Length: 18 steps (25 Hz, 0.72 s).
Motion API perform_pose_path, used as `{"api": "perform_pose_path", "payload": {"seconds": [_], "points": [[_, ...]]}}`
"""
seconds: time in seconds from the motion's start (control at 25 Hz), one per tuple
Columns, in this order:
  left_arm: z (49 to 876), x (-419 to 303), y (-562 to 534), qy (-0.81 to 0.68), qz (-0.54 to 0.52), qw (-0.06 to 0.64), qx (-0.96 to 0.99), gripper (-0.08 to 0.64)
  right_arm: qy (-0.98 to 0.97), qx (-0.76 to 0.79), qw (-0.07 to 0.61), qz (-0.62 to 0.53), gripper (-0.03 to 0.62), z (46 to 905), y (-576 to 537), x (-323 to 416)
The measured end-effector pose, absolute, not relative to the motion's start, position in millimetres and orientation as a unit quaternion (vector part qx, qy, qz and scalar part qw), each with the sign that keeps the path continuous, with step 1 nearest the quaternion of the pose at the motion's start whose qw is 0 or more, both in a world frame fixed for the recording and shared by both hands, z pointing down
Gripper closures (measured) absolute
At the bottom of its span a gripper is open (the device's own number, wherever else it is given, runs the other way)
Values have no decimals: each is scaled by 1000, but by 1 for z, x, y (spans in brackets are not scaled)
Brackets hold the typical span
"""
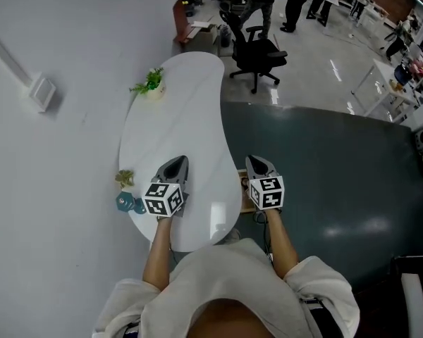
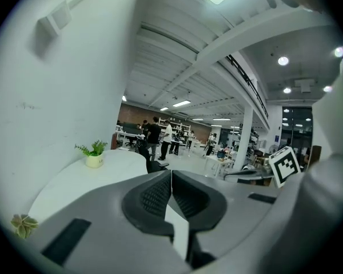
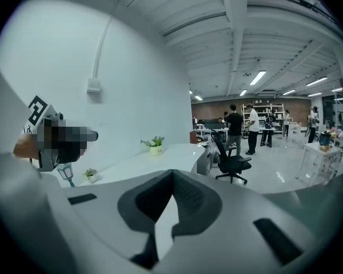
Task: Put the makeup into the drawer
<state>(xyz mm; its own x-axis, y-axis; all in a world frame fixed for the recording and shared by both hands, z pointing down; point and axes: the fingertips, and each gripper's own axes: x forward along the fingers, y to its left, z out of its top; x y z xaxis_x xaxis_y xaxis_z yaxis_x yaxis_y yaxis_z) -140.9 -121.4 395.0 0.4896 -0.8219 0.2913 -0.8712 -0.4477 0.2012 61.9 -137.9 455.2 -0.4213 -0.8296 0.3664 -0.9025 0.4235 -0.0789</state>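
— Above the white table's (image 1: 197, 104) near edge, how do the jaws stand?
— Closed and empty, left gripper (image 1: 174, 163) and right gripper (image 1: 259, 163) alike. The wall (image 1: 56, 153) hugs the table's left; dark floor (image 1: 324, 160) lies open rightward. Where the makeup is, I cannot tell.

The white kidney-shaped tabletop (image 1: 190, 118) is showing a smooth, glossy finish and is reflecting ceiling light. The dark grey-green floor area (image 1: 324, 167) is giving a duller, satin sheen, while the pale floor (image 1: 317, 55) beyond is shining as if polished. The left gripper (image 2: 171, 173) and right gripper (image 3: 172, 173) are presenting matt grey plastic shells with finely ribbed black pads (image 2: 157, 196). The person's pale sleeves (image 1: 324, 287) are looking like soft cloth.
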Motion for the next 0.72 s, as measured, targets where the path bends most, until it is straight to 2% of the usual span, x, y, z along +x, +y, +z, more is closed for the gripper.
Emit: {"api": "perform_pose_path", "payload": {"seconds": [0.72], "points": [[374, -133, -116, -494, 64, 144, 855, 548, -832, 531, 118, 105, 597, 420, -120, 69]]}}
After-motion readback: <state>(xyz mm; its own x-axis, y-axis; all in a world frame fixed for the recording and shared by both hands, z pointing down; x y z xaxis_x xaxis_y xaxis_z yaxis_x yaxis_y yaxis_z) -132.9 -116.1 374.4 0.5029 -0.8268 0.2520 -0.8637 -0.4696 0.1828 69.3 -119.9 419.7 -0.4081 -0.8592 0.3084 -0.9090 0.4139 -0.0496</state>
